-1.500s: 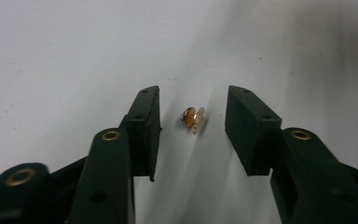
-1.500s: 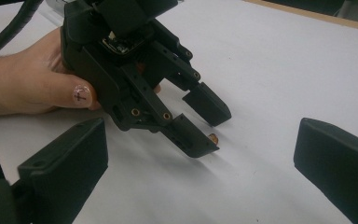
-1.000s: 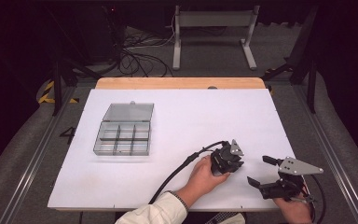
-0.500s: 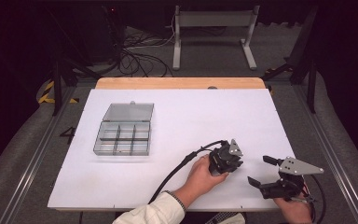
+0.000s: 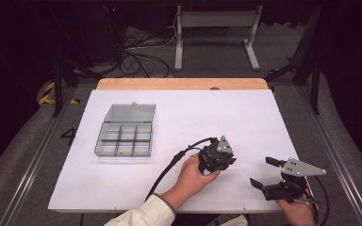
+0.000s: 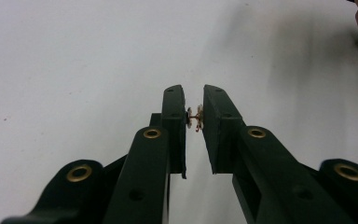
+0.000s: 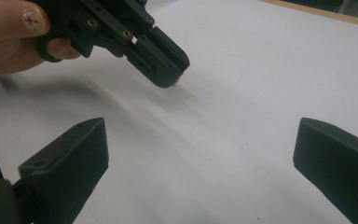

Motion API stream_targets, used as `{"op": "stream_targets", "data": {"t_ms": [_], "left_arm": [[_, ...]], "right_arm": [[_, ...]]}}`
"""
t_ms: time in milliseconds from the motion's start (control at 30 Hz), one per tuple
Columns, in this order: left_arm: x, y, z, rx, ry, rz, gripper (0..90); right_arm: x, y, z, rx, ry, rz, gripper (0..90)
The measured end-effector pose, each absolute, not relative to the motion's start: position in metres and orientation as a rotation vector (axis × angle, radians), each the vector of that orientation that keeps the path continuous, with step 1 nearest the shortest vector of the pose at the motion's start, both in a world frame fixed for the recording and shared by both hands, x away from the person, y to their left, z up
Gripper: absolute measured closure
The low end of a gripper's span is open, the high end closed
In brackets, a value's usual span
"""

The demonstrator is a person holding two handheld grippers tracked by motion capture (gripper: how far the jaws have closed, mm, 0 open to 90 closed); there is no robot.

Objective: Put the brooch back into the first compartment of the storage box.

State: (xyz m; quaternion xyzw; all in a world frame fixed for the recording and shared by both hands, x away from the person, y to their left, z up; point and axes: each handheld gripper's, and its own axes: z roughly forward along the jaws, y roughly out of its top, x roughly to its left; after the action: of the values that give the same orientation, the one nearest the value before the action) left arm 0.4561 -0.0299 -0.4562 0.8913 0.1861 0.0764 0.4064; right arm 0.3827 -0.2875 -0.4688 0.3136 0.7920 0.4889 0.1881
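Nearest you, your right tool [image 5: 268, 175] sits at the front edge of the white counter [image 5: 245, 117], jaws spread wide around nothing. Just beyond, your left tool [image 6: 195, 100] has its jaws nearly together, pinching a tiny coppery part [image 6: 195, 117] above the counter. Farther off to the left, well apart, the clear compartment box [image 5: 125, 131] lies with its lid open.

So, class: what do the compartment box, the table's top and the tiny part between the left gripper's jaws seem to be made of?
Compartment box: likely clear plastic, glossy; the dividers and the white surface show through it.
Table top: matte white sheet, material uncertain, with a pale wood strip at its far edge.
Tiny part in the left gripper: looks like metal, coppery and shiny; too small to be sure.
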Motion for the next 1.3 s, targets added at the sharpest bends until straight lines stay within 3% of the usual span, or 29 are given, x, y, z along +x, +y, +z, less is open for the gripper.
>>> {"op": "stream_targets", "data": {"t_ms": [867, 1300], "left_arm": [[0.445, 0.014, -0.426, 2.166, 0.486, 0.25, 79.4], [0.448, 0.055, -0.413, 2.142, 0.541, 0.299, 79.4]], "right_arm": [[0.383, -0.286, -0.469, 0.882, 2.234, 1.369, 3.9], [0.383, -0.285, -0.469, 0.882, 2.238, 1.362, 4.0]]}}
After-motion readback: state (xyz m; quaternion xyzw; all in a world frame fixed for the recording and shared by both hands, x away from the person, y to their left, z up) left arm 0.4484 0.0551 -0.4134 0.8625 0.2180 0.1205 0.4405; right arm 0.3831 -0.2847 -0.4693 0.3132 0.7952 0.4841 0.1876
